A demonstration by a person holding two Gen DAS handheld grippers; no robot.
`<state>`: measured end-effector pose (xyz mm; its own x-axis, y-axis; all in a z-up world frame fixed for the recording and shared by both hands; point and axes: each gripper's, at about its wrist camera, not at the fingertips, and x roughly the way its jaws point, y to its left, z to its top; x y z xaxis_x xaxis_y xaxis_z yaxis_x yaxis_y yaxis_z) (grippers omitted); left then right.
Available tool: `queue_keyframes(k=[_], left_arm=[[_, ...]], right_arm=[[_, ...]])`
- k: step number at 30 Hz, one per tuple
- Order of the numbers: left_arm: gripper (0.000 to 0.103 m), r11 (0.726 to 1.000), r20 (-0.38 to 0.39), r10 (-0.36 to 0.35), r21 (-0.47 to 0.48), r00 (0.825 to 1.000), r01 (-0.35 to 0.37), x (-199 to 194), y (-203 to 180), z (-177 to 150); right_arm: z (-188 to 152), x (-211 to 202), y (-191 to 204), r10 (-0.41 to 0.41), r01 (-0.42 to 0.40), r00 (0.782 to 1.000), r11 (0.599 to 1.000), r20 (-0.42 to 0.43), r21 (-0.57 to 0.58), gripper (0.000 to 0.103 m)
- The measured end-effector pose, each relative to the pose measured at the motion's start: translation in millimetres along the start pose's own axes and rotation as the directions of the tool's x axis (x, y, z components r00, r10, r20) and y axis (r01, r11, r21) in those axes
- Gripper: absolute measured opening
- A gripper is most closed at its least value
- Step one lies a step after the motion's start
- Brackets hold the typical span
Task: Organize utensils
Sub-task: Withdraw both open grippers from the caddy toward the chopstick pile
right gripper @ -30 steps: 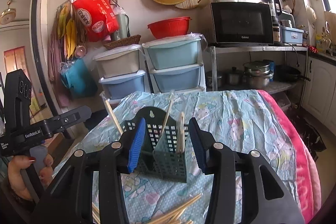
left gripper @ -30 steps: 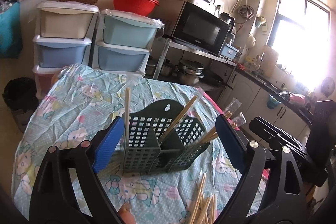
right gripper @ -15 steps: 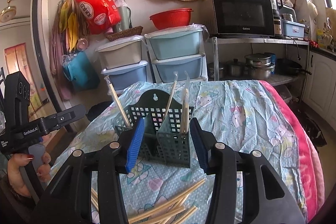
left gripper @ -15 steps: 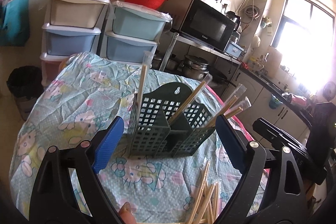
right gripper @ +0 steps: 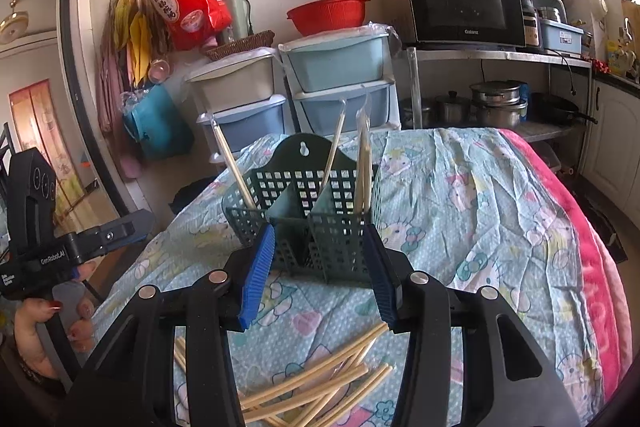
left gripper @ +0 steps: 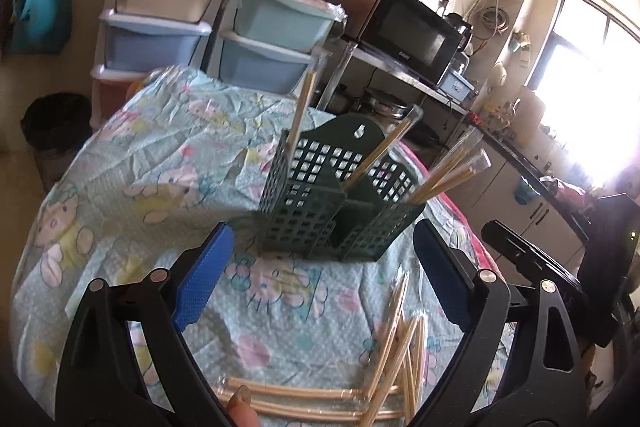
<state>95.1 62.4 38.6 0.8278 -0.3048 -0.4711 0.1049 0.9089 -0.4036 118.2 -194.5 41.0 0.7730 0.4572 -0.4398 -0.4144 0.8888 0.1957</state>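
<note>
Kitchen table: both grippers, left gripper (left gripper: pixel 320 279) and right gripper (right gripper: pixel 318 275), gape empty above loose wrapped chopsticks (right gripper: pixel 316 383), near slotted holder (right gripper: pixel 308 223), likely picking next.

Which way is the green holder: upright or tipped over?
Upright: the holder sits on its base on the tablecloth, with wrapped chopsticks standing in it.

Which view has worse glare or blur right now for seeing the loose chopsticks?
Left wrist view: the window blows out the right side, background slightly smeared, loose chopsticks still readable. Right wrist view: even light, sharp, chopsticks clear; fisheye bends the edges in both.
</note>
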Motion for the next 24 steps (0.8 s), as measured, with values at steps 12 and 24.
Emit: queue_keyframes(k=[12,24], left_arm=[[0.083,0.998,-0.078,0.056,-0.023,0.995,-0.058,-2.3,21.6,-35.9],[0.083,0.996,-0.162,0.081,-0.011,0.983,-0.084,0.0,36.3,-65.1]], right_arm=[[-16.0,5.5,-4.5,0.0,0.001,0.999,1.0,-0.044,0.026,0.044],[-26.6,9.9,-8.9,-0.006,0.009,0.997,0.999,-0.076,0.039,0.044]])
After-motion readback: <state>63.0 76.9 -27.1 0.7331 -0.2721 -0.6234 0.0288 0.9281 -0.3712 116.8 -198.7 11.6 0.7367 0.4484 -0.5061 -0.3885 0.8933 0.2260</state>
